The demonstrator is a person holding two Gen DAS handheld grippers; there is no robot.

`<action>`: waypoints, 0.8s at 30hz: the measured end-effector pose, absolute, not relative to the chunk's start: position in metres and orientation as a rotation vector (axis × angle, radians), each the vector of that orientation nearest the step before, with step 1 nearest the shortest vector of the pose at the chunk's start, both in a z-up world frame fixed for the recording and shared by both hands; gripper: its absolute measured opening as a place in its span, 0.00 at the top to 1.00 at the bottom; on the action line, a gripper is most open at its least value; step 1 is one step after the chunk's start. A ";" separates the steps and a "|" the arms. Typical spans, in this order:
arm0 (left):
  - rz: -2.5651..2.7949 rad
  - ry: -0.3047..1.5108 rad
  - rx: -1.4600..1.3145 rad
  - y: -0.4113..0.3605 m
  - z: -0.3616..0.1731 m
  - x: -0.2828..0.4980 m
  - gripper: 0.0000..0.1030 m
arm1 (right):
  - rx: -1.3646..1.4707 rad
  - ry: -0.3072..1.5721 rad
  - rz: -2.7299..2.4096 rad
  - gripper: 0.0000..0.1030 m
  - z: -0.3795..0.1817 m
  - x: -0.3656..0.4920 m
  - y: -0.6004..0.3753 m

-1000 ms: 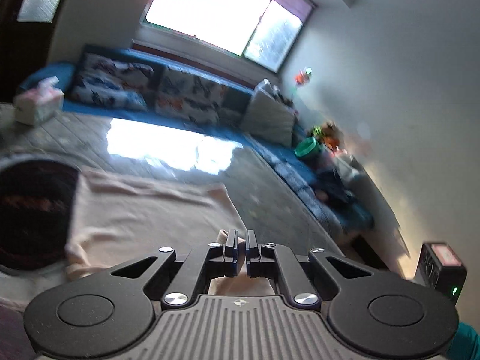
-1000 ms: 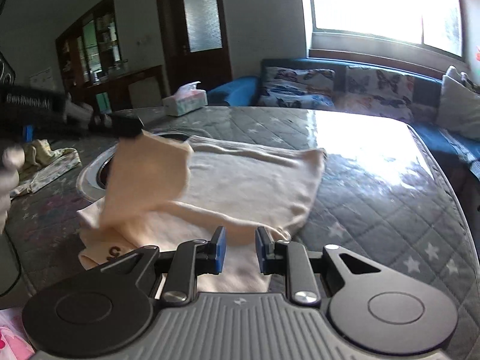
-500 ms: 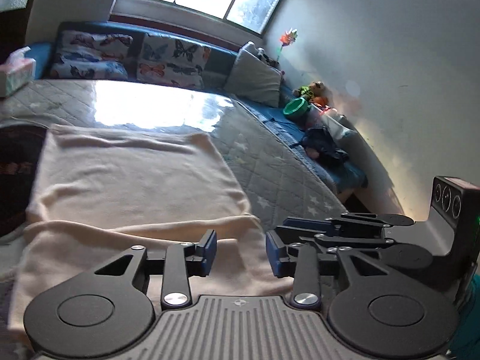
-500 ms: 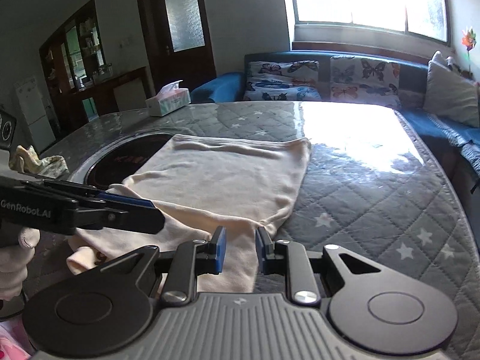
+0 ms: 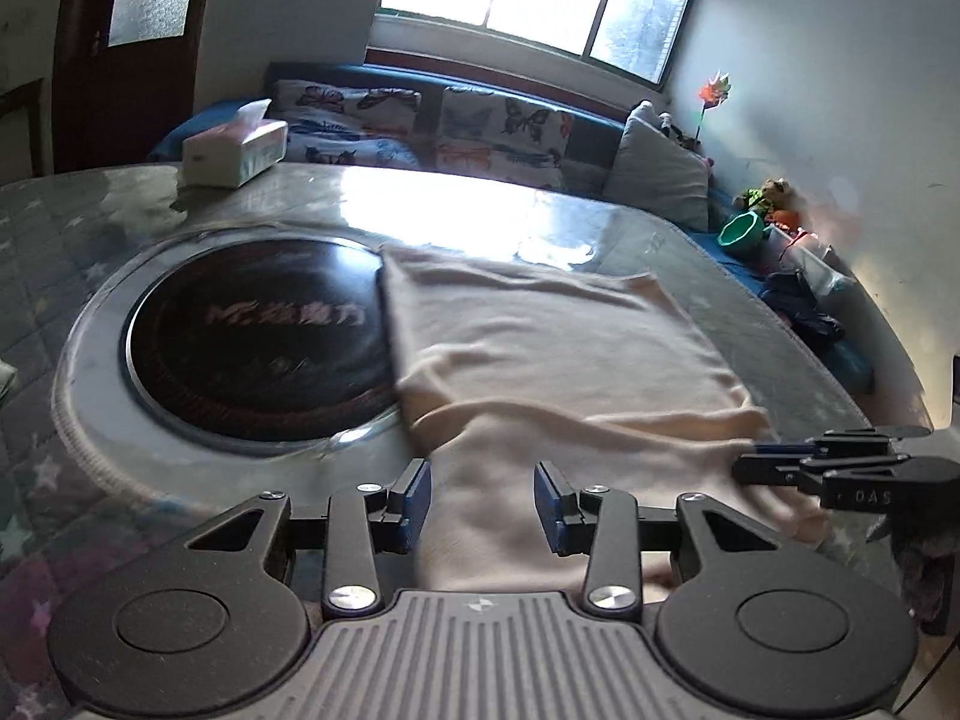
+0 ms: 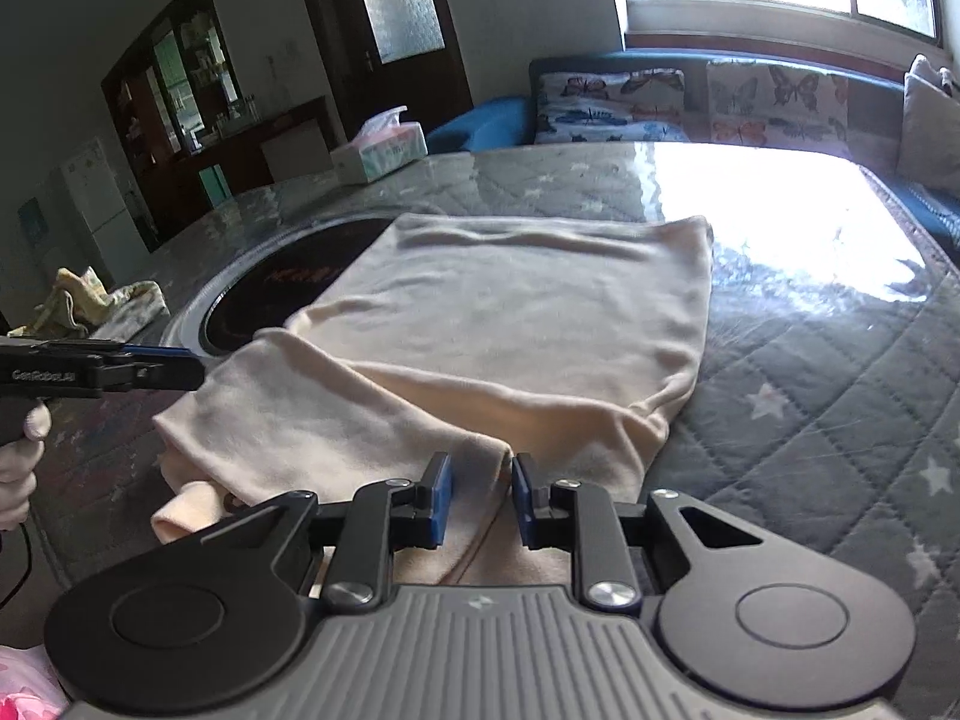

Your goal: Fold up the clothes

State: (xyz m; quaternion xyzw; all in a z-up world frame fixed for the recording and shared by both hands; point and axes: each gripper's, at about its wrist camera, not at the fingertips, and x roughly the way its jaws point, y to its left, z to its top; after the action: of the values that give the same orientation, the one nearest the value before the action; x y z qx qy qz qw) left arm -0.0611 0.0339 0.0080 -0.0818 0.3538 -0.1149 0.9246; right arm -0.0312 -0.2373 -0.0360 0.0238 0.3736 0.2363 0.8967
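Cream cloth filled the gap of the left gripper (image 5: 482, 501), whose jaws stood apart and gripped nothing. The right gripper (image 6: 478, 495), at three o'clock from it, had its jaws narrowed on a raised ridge of the garment (image 6: 516, 324), apparently pinching it. That garment lay on the quilted desk (image 6: 828, 396), its near part doubled over, its ten o'clock edge overlapping a dark round plate (image 5: 258, 330). Doing this fold well probably meant lowering the pinched edge squarely onto the layer beneath, then letting go without dragging.
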 end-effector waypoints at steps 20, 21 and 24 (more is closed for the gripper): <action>-0.256 0.772 -0.182 0.049 0.002 -0.057 0.67 | 0.027 0.728 0.419 0.88 -0.015 -0.025 -0.241; -0.256 0.766 -0.187 0.050 0.005 -0.054 0.67 | 0.039 0.745 0.427 0.86 -0.019 -0.024 -0.243; -0.250 0.757 -0.203 0.051 0.008 -0.040 0.68 | 0.081 0.790 0.438 0.78 -0.030 -0.022 -0.247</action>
State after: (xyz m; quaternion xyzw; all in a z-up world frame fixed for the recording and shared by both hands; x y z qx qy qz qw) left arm -0.0397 0.0509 0.0079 -0.0987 0.3680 -0.1213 0.9166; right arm -0.0219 -0.2468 -0.0300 0.0391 0.3818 0.2115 0.8989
